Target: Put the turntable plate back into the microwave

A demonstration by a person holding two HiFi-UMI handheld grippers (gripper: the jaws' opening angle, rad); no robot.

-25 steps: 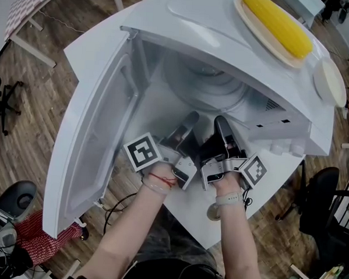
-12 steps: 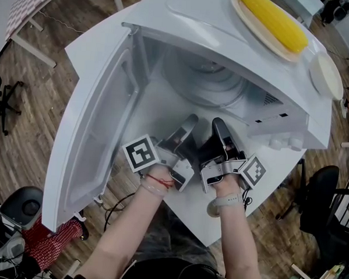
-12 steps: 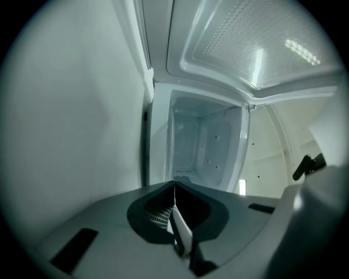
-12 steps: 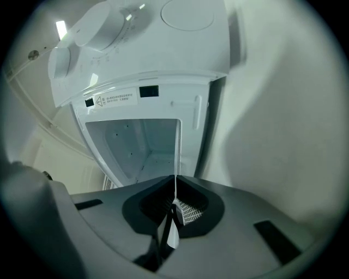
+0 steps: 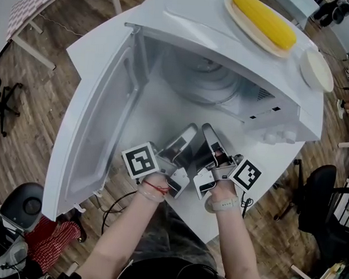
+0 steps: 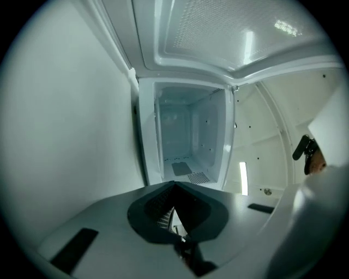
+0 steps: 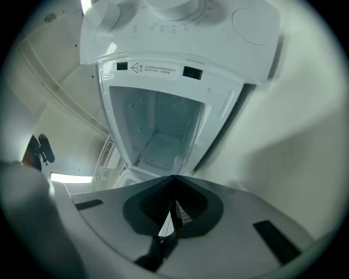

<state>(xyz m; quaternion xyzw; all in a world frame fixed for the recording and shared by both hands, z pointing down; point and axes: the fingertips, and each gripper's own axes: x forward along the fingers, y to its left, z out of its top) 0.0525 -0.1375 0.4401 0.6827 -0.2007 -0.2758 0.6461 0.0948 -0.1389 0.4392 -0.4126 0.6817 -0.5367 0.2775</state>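
- The turntable plate (image 5: 210,79) is inside the open microwave (image 5: 186,20). It shows as a round greyish disc lying flat on the cavity floor, upper middle of the head view.
- Neither gripper is touching it. Both sit well in front of the opening, at lower centre of the head view.
- The left gripper (image 5: 189,131) has its jaws pressed together with nothing between them. Its own view shows the dark tips meeting in a point (image 6: 174,184), aimed at the cavity.
- Same deal with the right gripper (image 5: 209,131): jaws closed tip to tip, empty (image 7: 175,177), also pointing into the cavity.
- The two grippers are side by side, nearly touching, angled slightly toward each other. Each one's marker cube faces the camera, left (image 5: 139,160) and right (image 5: 247,175).
- The microwave door (image 5: 99,126) is swung wide open toward the left of the frame.
- The control knobs (image 5: 279,135) are on the right end of the microwave front.
- On top of the microwave, upper right, there's a tan plate (image 5: 242,20) with a yellow corn cob (image 5: 263,19) lying on it.
- A small white dish (image 5: 316,69) sits just right of that, near the top's edge.
- The microwave stands on a white table (image 5: 257,175), with wood floor (image 5: 24,116) around it and a black office chair (image 5: 323,196) at the right edge.
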